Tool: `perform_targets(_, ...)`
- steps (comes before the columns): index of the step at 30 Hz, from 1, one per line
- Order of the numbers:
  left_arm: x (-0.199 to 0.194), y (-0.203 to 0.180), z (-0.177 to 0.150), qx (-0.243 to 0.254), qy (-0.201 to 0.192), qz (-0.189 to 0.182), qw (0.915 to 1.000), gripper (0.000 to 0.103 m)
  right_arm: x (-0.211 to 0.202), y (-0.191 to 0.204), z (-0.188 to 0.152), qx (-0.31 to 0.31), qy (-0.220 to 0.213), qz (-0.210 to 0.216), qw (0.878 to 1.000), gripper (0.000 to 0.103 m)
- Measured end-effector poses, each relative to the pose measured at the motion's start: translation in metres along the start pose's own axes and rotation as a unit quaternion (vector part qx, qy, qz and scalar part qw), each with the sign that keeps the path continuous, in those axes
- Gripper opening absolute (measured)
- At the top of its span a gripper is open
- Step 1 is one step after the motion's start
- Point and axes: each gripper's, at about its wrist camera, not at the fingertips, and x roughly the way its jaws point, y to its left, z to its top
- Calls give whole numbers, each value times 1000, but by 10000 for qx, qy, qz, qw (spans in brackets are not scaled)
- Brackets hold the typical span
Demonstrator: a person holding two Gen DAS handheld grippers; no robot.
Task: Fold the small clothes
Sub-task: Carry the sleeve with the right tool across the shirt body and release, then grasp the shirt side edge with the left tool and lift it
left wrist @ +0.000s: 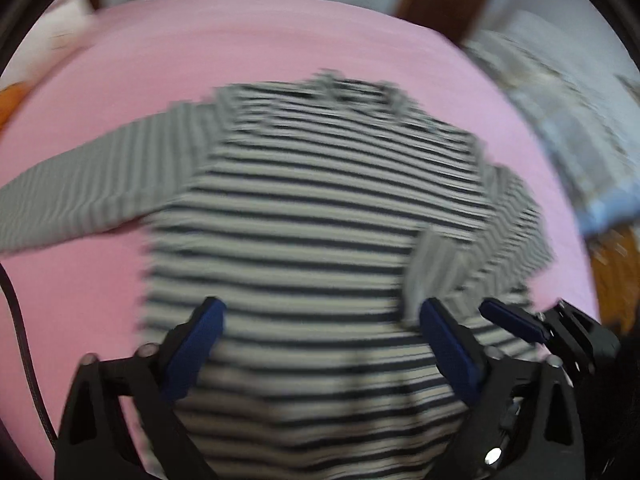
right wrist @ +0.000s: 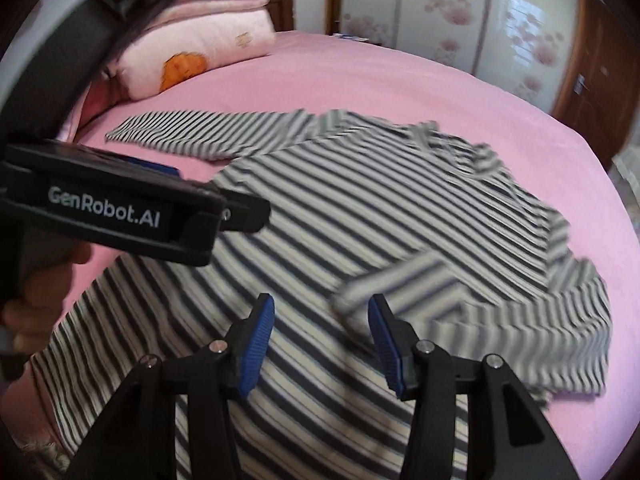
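Looking through the left wrist view, the left gripper (left wrist: 322, 344) hangs over a striped shirt (left wrist: 320, 216) that lies spread on a pink bed sheet (left wrist: 280, 40). Its jaws stand wide apart and released, with only the lower body of the shirt under them and nothing pinched. One sleeve (left wrist: 80, 192) stretches out toward 9 o'clock. The other sleeve (left wrist: 436, 264) is folded back over the body at about 4 o'clock. The right gripper's blue finger (left wrist: 512, 320) enters at 4 o'clock. The picture is blurred.

In the right wrist view, the right gripper (right wrist: 322, 344) points down at the same shirt (right wrist: 360, 208), its jaws half apart and released, no cloth between the pads. The cuff of the folded sleeve (right wrist: 400, 284) lies just beyond the right pad, at 1 o'clock from it. The left gripper (right wrist: 120, 216), held by a hand (right wrist: 44, 292), comes in from 9 o'clock. A pillow (right wrist: 208, 40) rests on the bed at 11 o'clock
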Motion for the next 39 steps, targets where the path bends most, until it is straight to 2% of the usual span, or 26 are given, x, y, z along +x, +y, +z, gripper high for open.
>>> perform_targets(2, 14, -11, 8, 374, 101, -297, 9988, 85, -9, -19, -5, 156, -12, -132, 9998, 49)
perform_targets(5, 37, -24, 17, 940, 219, -401, 9945, 80, -26, -48, -15, 395, -58, -378, 9985, 49)
perform_targets(6, 46, -26, 19, 1007, 328, -441, 9934, 76, -33, -60, -19, 500, -90, -474, 9976, 49)
perform_targets(7, 55, -27, 20, 1038, 499, -540, 9919, 66, -37, -67, -22, 559, -110, -519, 9970, 49)
perform_targets(8, 63, -27, 21, 1025, 657, -656, 9904, 60, -42, -74, -25, 624, -134, -575, 9963, 49)
perform_targets(12, 77, -28, 20, 1029, 865, -895, 9869, 60, -53, -98, -37, 883, -194, -686, 9935, 49)
perform_targets(16, 76, -26, 11, 785, 1057, -1424, 9810, 60, -55, -107, -46, 1027, -222, -676, 9922, 49)
perform_targets(21, 79, -29, -1, 750, 1254, -1513, 9776, 60, -49, -106, -54, 1144, -212, -538, 9917, 49)
perform_targets(24, 82, -32, -2, 606, 1351, -1753, 9733, 59, -46, -104, -57, 1191, -205, -490, 9915, 49)
perform_targets(31, 94, -27, 5, -193, 1319, -2470, 9598, 45, -52, -114, -68, 1438, -242, -502, 9880, 49)
perform_targets(34, 103, -24, 8, -532, 1279, -2627, 9549, 43, -55, -121, -73, 1518, -244, -560, 9865, 49)
perform_targets(39, 111, -25, 12, -758, 1306, -2626, 9530, 42, -58, -132, -78, 1689, -267, -581, 9836, 49)
